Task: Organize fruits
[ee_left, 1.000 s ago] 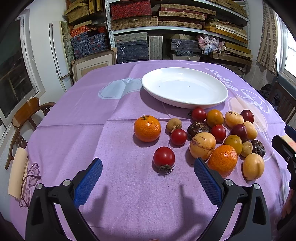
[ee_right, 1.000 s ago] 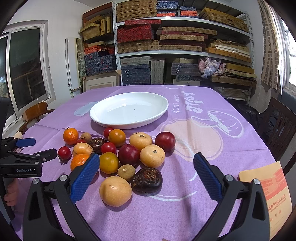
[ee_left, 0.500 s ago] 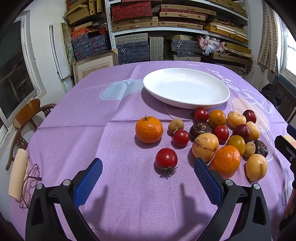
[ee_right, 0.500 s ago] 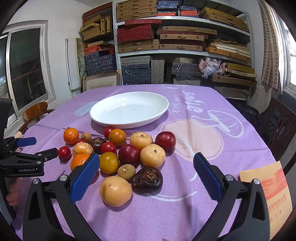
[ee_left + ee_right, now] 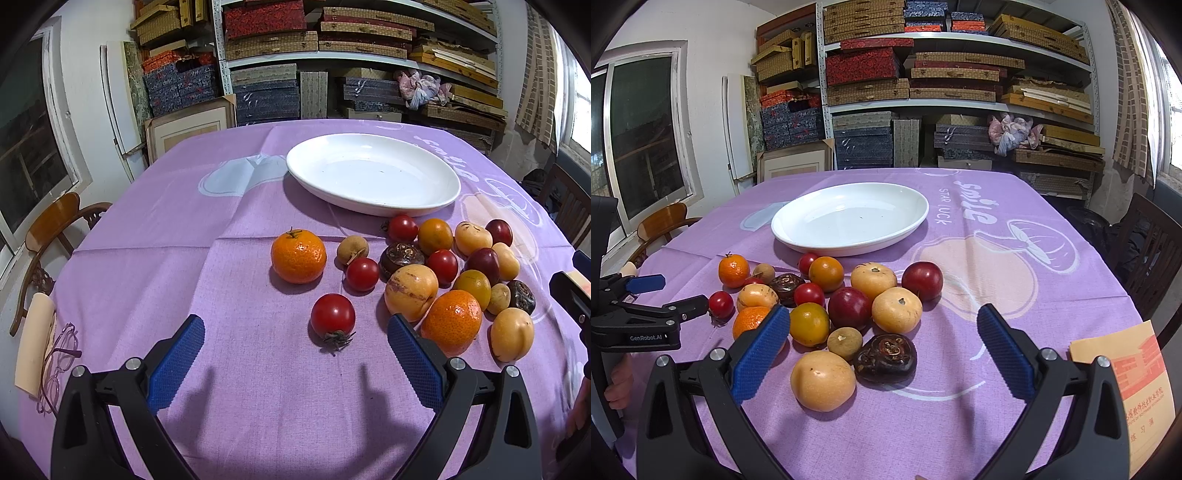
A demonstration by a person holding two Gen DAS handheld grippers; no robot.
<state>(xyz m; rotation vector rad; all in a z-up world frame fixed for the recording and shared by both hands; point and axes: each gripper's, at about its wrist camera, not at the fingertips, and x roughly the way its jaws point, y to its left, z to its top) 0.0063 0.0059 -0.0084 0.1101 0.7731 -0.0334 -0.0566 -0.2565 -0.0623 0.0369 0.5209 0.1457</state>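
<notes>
A white oval plate (image 5: pixel 373 173) (image 5: pixel 849 218) lies on the purple tablecloth, with nothing on it. In front of it sit several fruits: a mandarin (image 5: pixel 298 256) (image 5: pixel 733 270), a red tomato (image 5: pixel 332 315) (image 5: pixel 721 303), yellow-tan round fruits (image 5: pixel 410 292) (image 5: pixel 823 380), dark red plums (image 5: pixel 922 280) and a dark brown fruit (image 5: pixel 885 358). My left gripper (image 5: pixel 295 336) is open, low over the cloth, with the tomato just ahead between its blue pads. My right gripper (image 5: pixel 882 332) is open and hangs near the front of the pile.
Glasses (image 5: pixel 55 369) and a pale roll (image 5: pixel 33 343) lie at the table's left edge. A yellow booklet (image 5: pixel 1126 387) sits at the right edge. Wooden chairs (image 5: pixel 51 236) (image 5: pixel 1145 251) stand on both sides, and shelves of boxes (image 5: pixel 923 74) fill the back wall.
The left gripper has drifted slightly left, so the fruits sit a little further right in its view. The right gripper has barely moved. Both stay open.
</notes>
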